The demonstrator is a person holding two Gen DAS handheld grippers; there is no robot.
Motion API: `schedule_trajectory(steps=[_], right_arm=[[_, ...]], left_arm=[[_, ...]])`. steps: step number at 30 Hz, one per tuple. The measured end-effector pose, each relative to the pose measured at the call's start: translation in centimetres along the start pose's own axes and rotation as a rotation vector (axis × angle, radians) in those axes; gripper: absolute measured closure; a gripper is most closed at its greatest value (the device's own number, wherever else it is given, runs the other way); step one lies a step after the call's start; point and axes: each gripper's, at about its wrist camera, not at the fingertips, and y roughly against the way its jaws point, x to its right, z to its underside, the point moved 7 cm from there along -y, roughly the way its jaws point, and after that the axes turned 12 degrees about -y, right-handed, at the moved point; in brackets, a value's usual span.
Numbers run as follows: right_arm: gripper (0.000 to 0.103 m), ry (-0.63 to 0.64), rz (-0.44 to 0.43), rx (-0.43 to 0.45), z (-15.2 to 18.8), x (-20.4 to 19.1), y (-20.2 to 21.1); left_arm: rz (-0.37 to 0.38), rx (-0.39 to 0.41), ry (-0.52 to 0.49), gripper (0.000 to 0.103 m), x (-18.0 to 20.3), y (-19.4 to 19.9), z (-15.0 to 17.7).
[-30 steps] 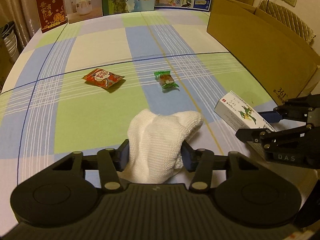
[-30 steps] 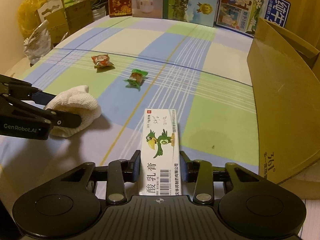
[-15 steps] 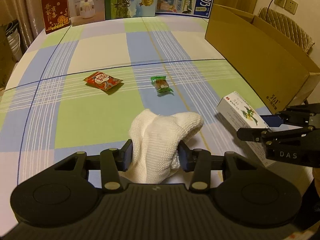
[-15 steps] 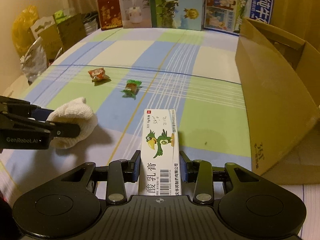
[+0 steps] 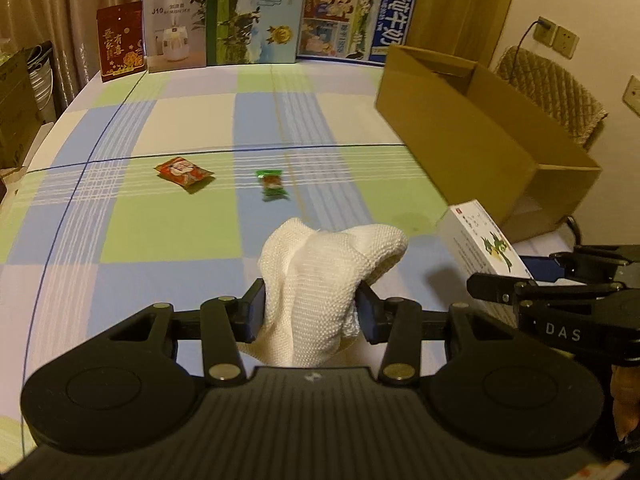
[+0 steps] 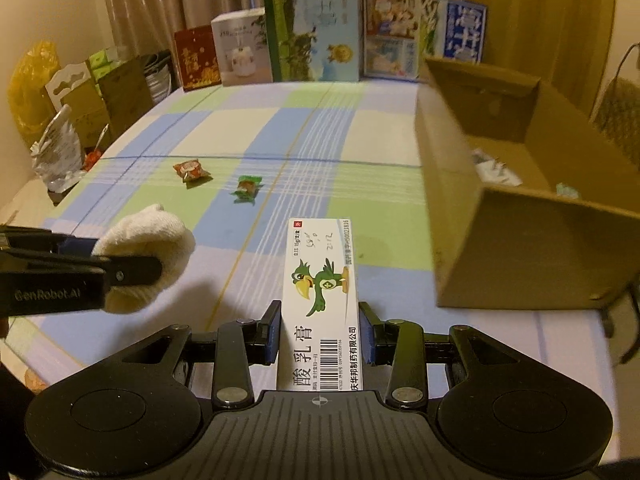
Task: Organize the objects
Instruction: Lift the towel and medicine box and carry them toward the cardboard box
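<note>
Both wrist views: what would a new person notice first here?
First, each gripper is full: the left gripper is shut on a white knitted cloth, the right gripper on a white medicine box with a green bird. Next, the open cardboard box stands at the right, and two snack packets, red and green, lie mid-table.

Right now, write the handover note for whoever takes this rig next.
Left gripper: shut on the white cloth, held above the table.
Right gripper: shut on the ointment box, also lifted.
Cardboard box: open, at the table's right edge, with a few small items already inside.
Left to do: drop both held things in, then collect the red snack packet and green candy lying mid-table.
</note>
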Motion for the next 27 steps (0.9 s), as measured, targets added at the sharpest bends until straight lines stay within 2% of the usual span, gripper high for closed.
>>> schedule_trajectory(steps=[12, 27], right_arm=[[0.068, -0.036, 0.018, 0.056, 0.6, 0.9, 5.3], [0.068, -0.076, 0.002, 0.094, 0.4, 1.6, 8.2]], left_arm=[[0.013, 0.042, 0.006, 0.062, 4.4, 4.1, -0.3], [0.019, 0.069, 0.011, 0.062, 5.6, 6.1, -0.7]])
